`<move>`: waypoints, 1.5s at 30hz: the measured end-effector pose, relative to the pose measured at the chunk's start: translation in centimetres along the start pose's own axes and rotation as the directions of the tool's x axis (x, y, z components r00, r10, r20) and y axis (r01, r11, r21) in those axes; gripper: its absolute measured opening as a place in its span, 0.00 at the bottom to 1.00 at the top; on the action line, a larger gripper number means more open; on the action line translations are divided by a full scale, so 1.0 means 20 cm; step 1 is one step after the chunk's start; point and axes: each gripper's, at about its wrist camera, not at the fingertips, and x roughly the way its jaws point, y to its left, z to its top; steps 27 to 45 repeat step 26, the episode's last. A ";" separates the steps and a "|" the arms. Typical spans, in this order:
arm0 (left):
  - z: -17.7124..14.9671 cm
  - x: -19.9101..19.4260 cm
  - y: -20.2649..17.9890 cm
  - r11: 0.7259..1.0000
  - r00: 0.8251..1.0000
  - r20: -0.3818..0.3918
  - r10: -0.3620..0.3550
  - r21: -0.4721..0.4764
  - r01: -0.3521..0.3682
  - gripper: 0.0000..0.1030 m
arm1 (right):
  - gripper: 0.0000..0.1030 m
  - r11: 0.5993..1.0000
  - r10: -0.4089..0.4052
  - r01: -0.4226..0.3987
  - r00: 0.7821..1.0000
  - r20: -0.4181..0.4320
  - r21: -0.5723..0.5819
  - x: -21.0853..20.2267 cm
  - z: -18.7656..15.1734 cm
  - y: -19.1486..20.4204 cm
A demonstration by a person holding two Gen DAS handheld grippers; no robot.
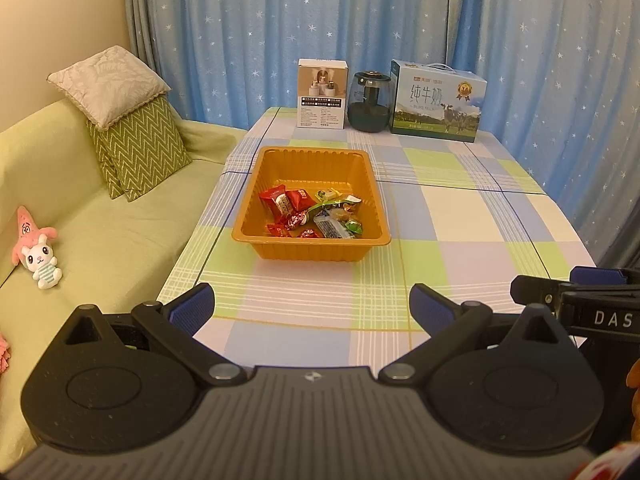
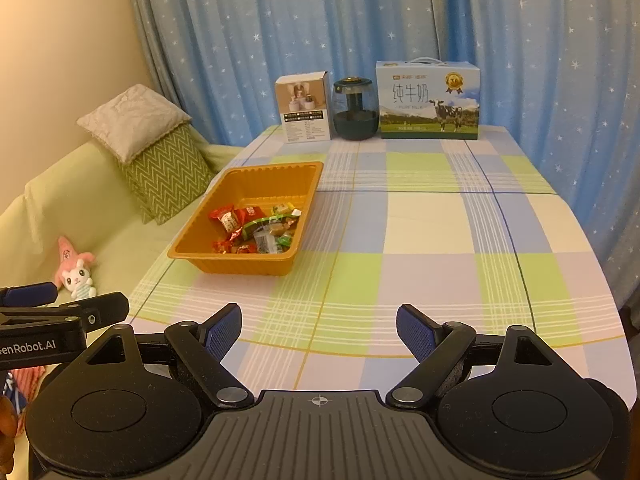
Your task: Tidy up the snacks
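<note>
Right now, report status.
Left tongs open, empty. Right tongs open, empty. Snacks in orange tray. Nothing in the way.

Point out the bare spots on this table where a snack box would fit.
Bare cloth spans the table's whole right half, between the orange tray and the right edge, plus the near strip before both grippers. Crowded: the back edge, where white box, dark jar and milk carton stand.

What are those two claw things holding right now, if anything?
Nothing. The left gripper and the right gripper are both open and empty; the snacks lie in the orange tray.
</note>
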 end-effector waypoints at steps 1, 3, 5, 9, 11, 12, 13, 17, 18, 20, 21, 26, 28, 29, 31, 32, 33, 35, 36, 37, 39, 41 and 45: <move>0.00 0.00 0.00 1.000 1.000 0.000 0.000 -0.001 0.000 1.00 | 0.82 1.000 -0.001 0.001 1.000 -0.001 0.001 0.00 0.00 0.00; -0.01 0.00 0.00 1.000 1.000 -0.001 0.001 0.001 -0.001 1.00 | 0.82 1.000 -0.002 0.002 1.000 -0.002 0.003 0.00 0.00 0.00; -0.01 0.01 -0.01 1.000 1.000 -0.003 0.001 0.001 -0.001 1.00 | 0.82 1.000 -0.002 0.002 1.000 -0.003 0.003 0.01 0.00 0.00; -0.02 0.01 0.00 1.000 1.000 -0.004 0.000 0.002 0.000 1.00 | 0.82 1.000 -0.001 0.001 1.000 -0.004 0.001 0.01 0.00 0.00; -0.02 0.01 0.00 1.000 1.000 -0.005 -0.001 0.002 0.001 1.00 | 0.82 1.000 -0.001 0.001 1.000 -0.005 0.001 0.01 0.00 0.00; -0.02 0.01 0.00 1.000 1.000 -0.005 -0.001 0.003 0.001 1.00 | 0.82 1.000 -0.001 0.001 1.000 -0.005 0.000 0.01 0.00 0.00; -0.01 0.01 0.00 1.000 1.000 -0.005 -0.002 0.003 0.002 1.00 | 0.82 1.000 -0.001 0.001 1.000 -0.005 0.000 0.01 0.00 0.00; -0.02 0.01 0.00 1.000 1.000 -0.005 -0.002 0.002 0.002 1.00 | 0.82 1.000 -0.002 0.002 1.000 -0.005 0.000 0.01 0.00 0.00; -0.02 0.01 0.00 1.000 1.000 -0.005 -0.002 0.003 0.002 1.00 | 0.82 1.000 -0.002 0.002 1.000 -0.004 0.000 0.01 -0.01 0.00; -0.02 0.01 0.00 1.000 1.000 -0.005 -0.002 0.004 0.003 1.00 | 0.82 1.000 -0.001 0.001 1.000 -0.005 0.001 0.01 -0.01 0.00; -0.02 0.01 -0.01 1.000 1.000 -0.006 -0.003 0.005 0.003 1.00 | 0.82 1.000 -0.001 0.001 1.000 -0.005 0.001 0.01 -0.01 0.00; -0.02 0.01 -0.01 1.000 1.000 -0.005 -0.003 0.005 0.003 1.00 | 0.82 1.000 -0.002 0.002 1.000 -0.004 0.000 0.01 -0.01 0.00; -0.02 0.01 -0.01 1.000 1.000 -0.005 -0.003 0.005 0.003 1.00 | 0.82 1.000 -0.002 0.002 1.000 -0.004 0.000 0.01 -0.01 0.00; -0.02 0.01 -0.01 1.000 1.000 -0.005 -0.003 0.005 0.003 1.00 | 0.82 1.000 -0.002 0.002 1.000 -0.004 0.000 0.01 -0.01 0.00; -0.02 0.01 -0.01 1.000 1.000 -0.005 -0.003 0.005 0.003 1.00 | 0.82 1.000 -0.002 0.002 1.000 -0.004 0.000 0.01 -0.01 0.00; -0.02 0.01 -0.01 1.000 1.000 -0.005 -0.003 0.005 0.003 1.00 | 0.82 1.000 -0.002 0.002 1.000 -0.004 0.000 0.01 -0.01 0.00; -0.02 0.01 -0.01 1.000 1.000 -0.005 -0.003 0.005 0.003 1.00 | 0.82 1.000 -0.002 0.002 1.000 -0.004 0.000 0.01 -0.01 0.00; -0.02 0.01 -0.01 1.000 1.000 -0.005 -0.003 0.005 0.003 1.00 | 0.82 1.000 -0.002 0.002 1.000 -0.004 0.000 0.01 -0.01 0.00; -0.02 0.01 -0.01 1.000 1.000 -0.005 -0.003 0.005 0.003 1.00 | 0.82 1.000 -0.002 0.002 1.000 -0.004 0.000 0.01 -0.01 0.00; -0.02 0.01 -0.01 1.000 1.000 -0.005 -0.003 0.005 0.003 1.00 | 0.82 1.000 -0.002 0.002 1.000 -0.004 0.000 0.01 -0.01 0.00; -0.02 0.01 -0.01 1.000 1.000 -0.005 -0.003 0.005 0.003 1.00 | 0.82 1.000 -0.002 0.002 1.000 -0.004 0.000 0.01 -0.01 0.00; -0.02 0.01 -0.01 1.000 1.000 -0.005 -0.003 0.005 0.003 1.00 | 0.82 1.000 -0.002 0.002 1.000 -0.004 0.000 0.01 -0.01 0.00; -0.02 0.01 -0.01 1.000 1.000 -0.005 -0.003 0.005 0.003 1.00 | 0.82 1.000 -0.002 0.002 1.000 -0.004 0.000 0.01 -0.01 0.00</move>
